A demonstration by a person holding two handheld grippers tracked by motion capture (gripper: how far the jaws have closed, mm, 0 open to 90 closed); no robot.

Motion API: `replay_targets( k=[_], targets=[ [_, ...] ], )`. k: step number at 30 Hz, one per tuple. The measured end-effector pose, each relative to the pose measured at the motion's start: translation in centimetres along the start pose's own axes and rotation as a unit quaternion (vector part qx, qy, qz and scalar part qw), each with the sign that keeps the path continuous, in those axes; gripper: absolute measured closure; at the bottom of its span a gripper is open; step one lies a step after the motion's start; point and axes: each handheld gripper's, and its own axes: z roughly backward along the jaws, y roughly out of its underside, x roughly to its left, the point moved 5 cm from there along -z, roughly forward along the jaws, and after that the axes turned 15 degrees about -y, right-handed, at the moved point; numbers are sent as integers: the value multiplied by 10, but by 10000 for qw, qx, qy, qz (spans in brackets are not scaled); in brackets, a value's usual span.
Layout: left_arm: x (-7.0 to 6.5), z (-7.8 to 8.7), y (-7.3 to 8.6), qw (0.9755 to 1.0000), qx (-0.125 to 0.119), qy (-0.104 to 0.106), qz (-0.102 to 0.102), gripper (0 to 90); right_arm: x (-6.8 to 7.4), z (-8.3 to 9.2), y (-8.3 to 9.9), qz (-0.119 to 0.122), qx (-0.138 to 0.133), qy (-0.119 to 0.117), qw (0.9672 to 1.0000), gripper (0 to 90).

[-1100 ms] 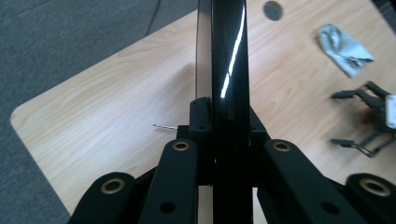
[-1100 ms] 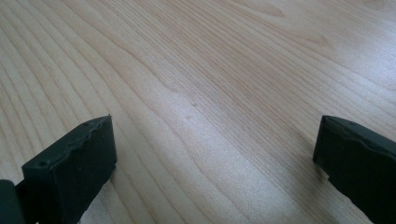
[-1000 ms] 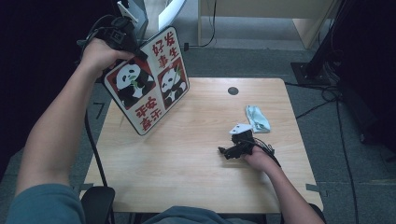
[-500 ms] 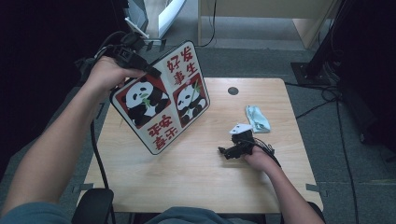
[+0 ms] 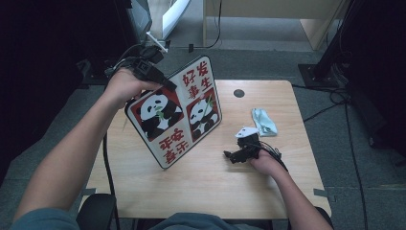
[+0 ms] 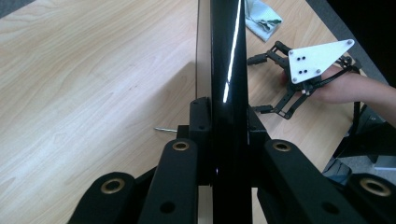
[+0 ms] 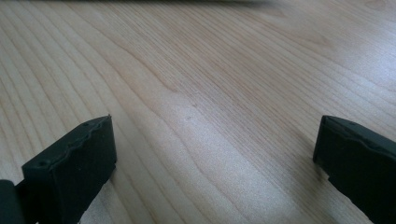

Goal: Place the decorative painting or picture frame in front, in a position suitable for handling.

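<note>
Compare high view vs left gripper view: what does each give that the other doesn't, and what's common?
High view alone: the panda board's printed face, two pandas and red characters, its lower edge near the table, and the left claw gripping its upper edge.

Left gripper view alone: the board edge-on, a thin black slab pinched between that claw's pads.

Both: the wooden table, the right claw open and resting on it, its white three-cornered plate, and the pale green cloth beyond it.

Red-and-white board (image 5: pixel 178 112) with black-and-white pandas — pale wood-grain table (image 5: pixel 210 187).
</note>
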Motion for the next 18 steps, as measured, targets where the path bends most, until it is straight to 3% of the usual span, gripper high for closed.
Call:
replay_targets(
  k=[4, 13, 17, 18],
  targets=[
    [0, -2, -1, 10000, 28, 21, 80, 811, 0, 0, 0, 1, 0, -2, 10000, 0],
    [-1, -5, -5, 9999, 93, -5, 40, 805, 0, 0, 0, 2, 1, -2, 10000, 0],
    [2, -6, -5, 9997, 162, -2, 160, 756, 0, 0, 0, 2, -1, -5, 10000, 0],
    [4, -6, -5, 9998, 122, -36, 164, 705, 0, 0, 0, 2, -1, -5, 10000, 0]
  ],
)
